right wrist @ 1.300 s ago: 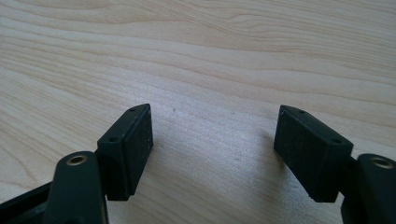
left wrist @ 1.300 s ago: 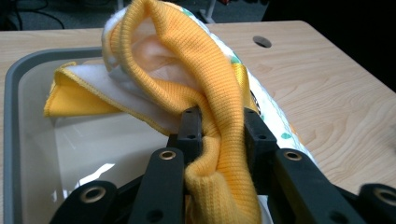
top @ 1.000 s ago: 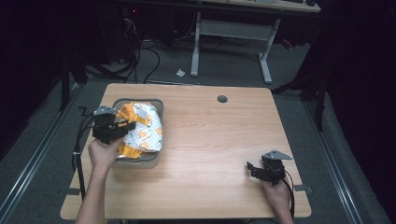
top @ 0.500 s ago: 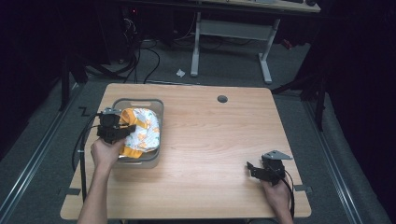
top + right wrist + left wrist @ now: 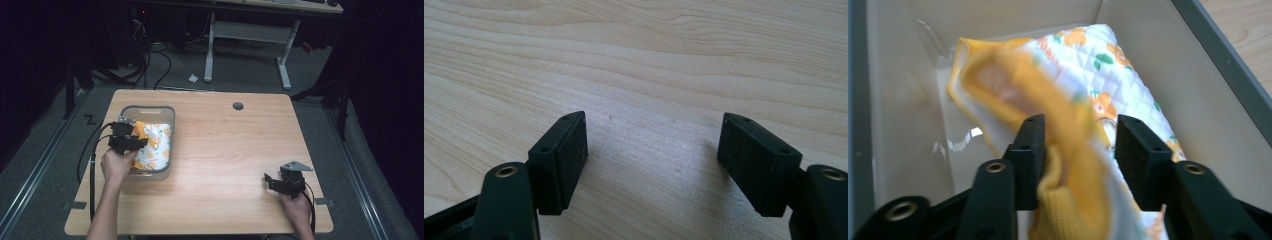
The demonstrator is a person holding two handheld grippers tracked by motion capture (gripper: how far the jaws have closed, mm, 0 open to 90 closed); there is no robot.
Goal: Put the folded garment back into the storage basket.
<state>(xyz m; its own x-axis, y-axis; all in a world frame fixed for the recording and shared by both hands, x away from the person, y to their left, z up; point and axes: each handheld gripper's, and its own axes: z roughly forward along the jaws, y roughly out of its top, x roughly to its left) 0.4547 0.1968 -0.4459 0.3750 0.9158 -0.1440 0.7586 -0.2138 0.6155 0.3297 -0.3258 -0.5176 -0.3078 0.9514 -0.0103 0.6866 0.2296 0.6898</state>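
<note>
Resting on a wooden table (image 5: 225,150) — left gripper (image 5: 131,142) fingers just opening around the cloth (image 5: 1083,90), right gripper (image 5: 651,165) fingers apart.

My high view looks forward and down over the whole surface (image 5: 225,150); tool views sit close, the left sharing the bin (image 5: 170,117) (image 5: 1208,65).

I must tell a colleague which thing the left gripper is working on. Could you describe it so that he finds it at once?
On the wooden table, look at the grey bin near its left edge. Inside lies a quilted cloth, and the left gripper has just been opening around its yellow edge. It is the bin's one item, white with orange flowers and green leaves.
</note>
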